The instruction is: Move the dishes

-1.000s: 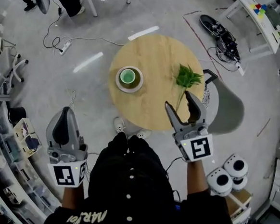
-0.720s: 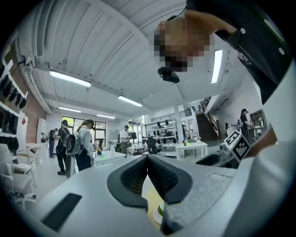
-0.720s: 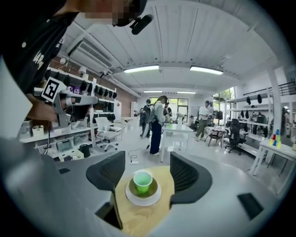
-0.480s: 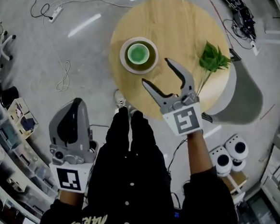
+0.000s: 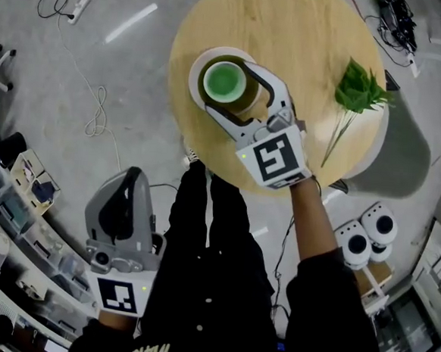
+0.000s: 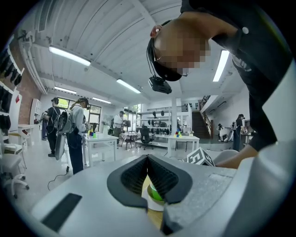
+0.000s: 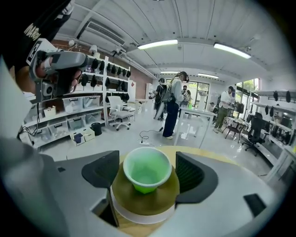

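A stack of dishes stands at the left of the round wooden table [image 5: 308,34]: a green cup [image 5: 224,81] on an olive dish [image 5: 249,101] on a white plate [image 5: 199,62]. My right gripper [image 5: 229,87] is open, one jaw on each side of the stack. In the right gripper view the green cup [image 7: 145,171], olive dish [image 7: 148,198] and white plate [image 7: 143,215] sit between the pads [image 7: 104,171], with no clear contact. My left gripper [image 5: 131,176] is shut and empty, low beside my body and off the table. A sliver of the cup [image 6: 155,192] shows below its jaws.
A green leafy sprig [image 5: 356,91] lies on the table's right side. A grey chair [image 5: 401,148] stands to the right of the table. White round devices [image 5: 367,244] sit on the floor. Cables [image 5: 97,101] trail at left, beside shelves with bins [image 5: 14,186]. People [image 7: 173,106] stand farther off.
My right gripper has swung left across the table, from near the leafy sprig to straddling the dish stack. The left gripper stays low and shut.
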The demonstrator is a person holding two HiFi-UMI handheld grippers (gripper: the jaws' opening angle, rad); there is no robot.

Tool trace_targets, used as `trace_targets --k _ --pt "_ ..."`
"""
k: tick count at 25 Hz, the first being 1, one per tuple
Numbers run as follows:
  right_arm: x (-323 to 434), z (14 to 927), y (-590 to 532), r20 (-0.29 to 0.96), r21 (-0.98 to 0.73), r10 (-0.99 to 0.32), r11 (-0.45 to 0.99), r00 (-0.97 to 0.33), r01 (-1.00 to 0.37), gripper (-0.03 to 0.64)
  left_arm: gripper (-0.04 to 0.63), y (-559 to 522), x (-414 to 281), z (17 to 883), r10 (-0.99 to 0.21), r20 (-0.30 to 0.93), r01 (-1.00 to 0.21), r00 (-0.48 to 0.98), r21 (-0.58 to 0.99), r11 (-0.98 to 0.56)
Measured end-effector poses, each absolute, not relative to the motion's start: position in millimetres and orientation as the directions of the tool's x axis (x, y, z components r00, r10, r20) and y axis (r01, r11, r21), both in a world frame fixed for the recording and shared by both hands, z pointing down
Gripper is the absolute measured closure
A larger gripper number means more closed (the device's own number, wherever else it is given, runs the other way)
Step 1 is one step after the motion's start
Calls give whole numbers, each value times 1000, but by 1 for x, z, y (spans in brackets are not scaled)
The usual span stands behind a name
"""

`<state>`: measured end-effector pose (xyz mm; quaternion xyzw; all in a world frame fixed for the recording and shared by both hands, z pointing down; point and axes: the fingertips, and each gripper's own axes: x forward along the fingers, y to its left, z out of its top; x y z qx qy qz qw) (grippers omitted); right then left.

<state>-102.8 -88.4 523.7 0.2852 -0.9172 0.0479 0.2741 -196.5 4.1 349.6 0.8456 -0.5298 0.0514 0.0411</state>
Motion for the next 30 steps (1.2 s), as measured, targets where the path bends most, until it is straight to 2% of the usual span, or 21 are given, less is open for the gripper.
trace_targets --k 3,5,11,19,24,30 --pt "-104 533 -92 540 60 -494 830 -681 -554 249 592 1 -196 355 -889 138 -899 436 21 -437" --pt "-105 535 -94 539 64 -499 827 -679 -558 290 592 -1 -197 359 -888 147 -899 436 24 -437" --pt "-105 530 -90 517 61 -504 828 -692 -558 284 592 0 -193 360 -885 162 -899 436 23 -438" --pt "-76 469 -76 384 48 -591 780 -709 -624 285 592 -4 -166 346 -878 150 -889 455 12 -458" --pt "-8 441 -50 343 74 -709 674 -616 -735 285 592 -4 -134 334 -850 137 -858 510 1 -514" --pt "96 471 -13 483 26 -766 497 -425 -867 285 592 -1 -84 331 -805 140 -813 576 -6 -582"
